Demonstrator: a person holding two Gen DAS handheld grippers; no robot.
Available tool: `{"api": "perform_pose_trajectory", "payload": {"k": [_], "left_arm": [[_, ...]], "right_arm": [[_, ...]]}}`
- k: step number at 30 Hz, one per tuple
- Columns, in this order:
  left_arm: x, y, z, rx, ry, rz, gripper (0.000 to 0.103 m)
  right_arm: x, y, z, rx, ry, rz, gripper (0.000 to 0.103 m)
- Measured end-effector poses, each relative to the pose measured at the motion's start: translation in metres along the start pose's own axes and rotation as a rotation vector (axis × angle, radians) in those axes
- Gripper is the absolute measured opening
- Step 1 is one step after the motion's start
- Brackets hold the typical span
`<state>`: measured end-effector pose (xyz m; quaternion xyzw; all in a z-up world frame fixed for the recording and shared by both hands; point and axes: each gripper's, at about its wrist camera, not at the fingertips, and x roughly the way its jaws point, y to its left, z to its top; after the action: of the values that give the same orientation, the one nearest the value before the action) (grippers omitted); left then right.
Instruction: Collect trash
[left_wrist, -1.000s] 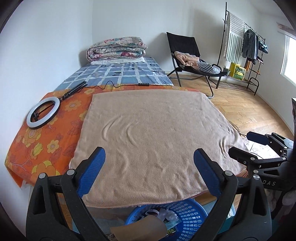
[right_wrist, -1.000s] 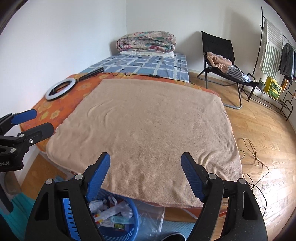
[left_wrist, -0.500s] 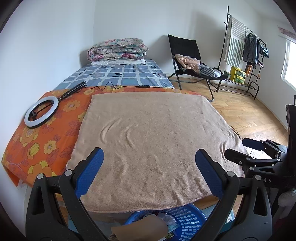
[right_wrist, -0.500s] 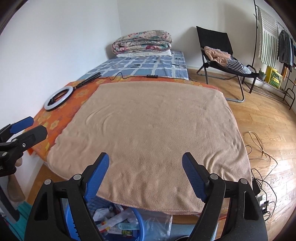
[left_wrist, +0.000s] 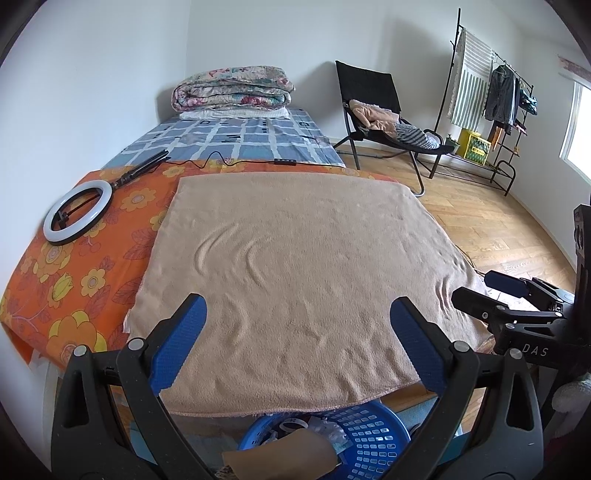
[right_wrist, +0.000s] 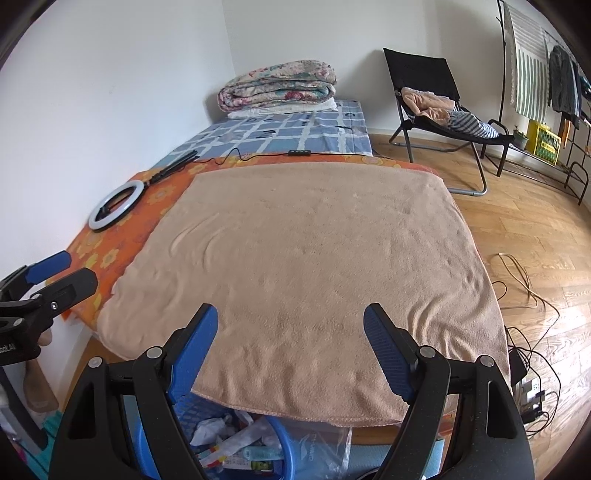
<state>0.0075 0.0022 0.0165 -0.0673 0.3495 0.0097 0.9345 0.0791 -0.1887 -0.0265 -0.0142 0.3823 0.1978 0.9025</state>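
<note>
I am holding both tools over the near edge of the beige fleece blanket (left_wrist: 295, 266). The left gripper (left_wrist: 297, 314) is standing wide open, gripping nothing; the right gripper (right_wrist: 290, 321) is likewise gaping, empty. The round blue plastic basket (left_wrist: 373, 443) is sitting below, carrying crumpled wrappers (right_wrist: 236, 435) and brown cardboard (left_wrist: 280, 458).

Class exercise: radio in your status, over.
Left gripper and right gripper open, empty. Trash sits in round blue plastic basket. Tan fleece blanket bare.
</note>
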Motion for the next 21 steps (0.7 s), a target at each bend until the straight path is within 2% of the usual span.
{"api": "perform_pose_trajectory", "payload": {"k": [21], "left_arm": [[0.0009, -0.0001, -0.0023, 0.0, 0.007, -0.002, 0.101]], "right_arm": [[0.0017, -0.0015, 0.0, 0.006, 0.001, 0.007, 0.081]]}}
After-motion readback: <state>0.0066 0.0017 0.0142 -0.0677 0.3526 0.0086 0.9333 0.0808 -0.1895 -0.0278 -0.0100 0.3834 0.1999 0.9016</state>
